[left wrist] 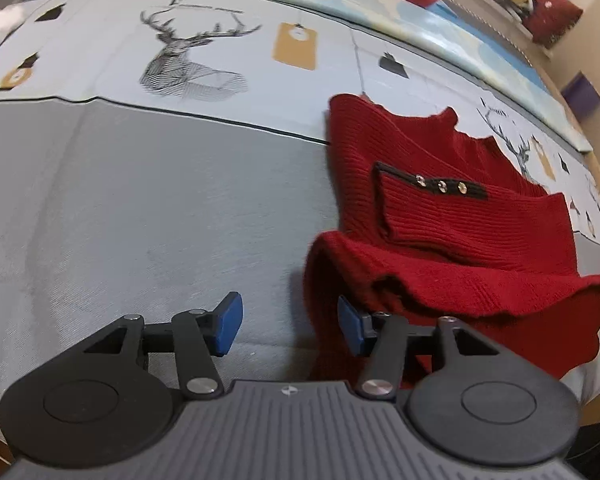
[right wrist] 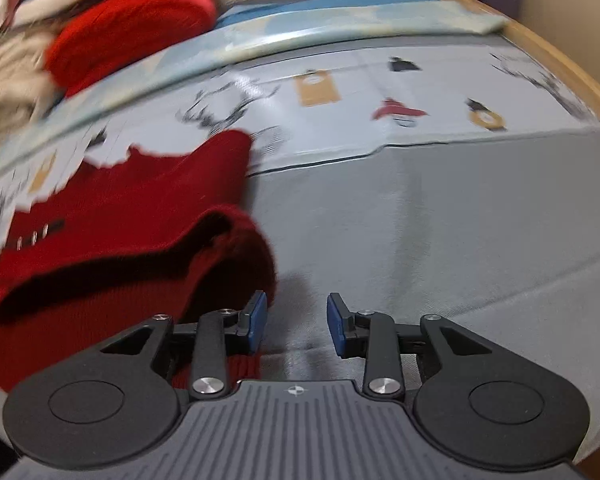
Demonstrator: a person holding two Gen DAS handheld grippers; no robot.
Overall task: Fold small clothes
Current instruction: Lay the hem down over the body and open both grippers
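Note:
A dark red knit garment (left wrist: 440,240) with a black strip of three metal studs lies partly folded on the grey bed cover, its near edge doubled over. In the left wrist view it sits right of centre. My left gripper (left wrist: 290,328) is open and empty, its right pad (left wrist: 350,326) close against the garment's near left edge. In the right wrist view the garment (right wrist: 120,240) lies at the left. My right gripper (right wrist: 296,322) is open and empty, its left pad (right wrist: 257,320) beside the garment's near right corner.
The bed cover (left wrist: 140,220) is grey near me, with a pale printed band of deer and tags (left wrist: 188,60) farther off. A bright red cushion (right wrist: 132,24) and mixed fabrics lie beyond it. A wooden bed edge (right wrist: 572,68) runs along the right.

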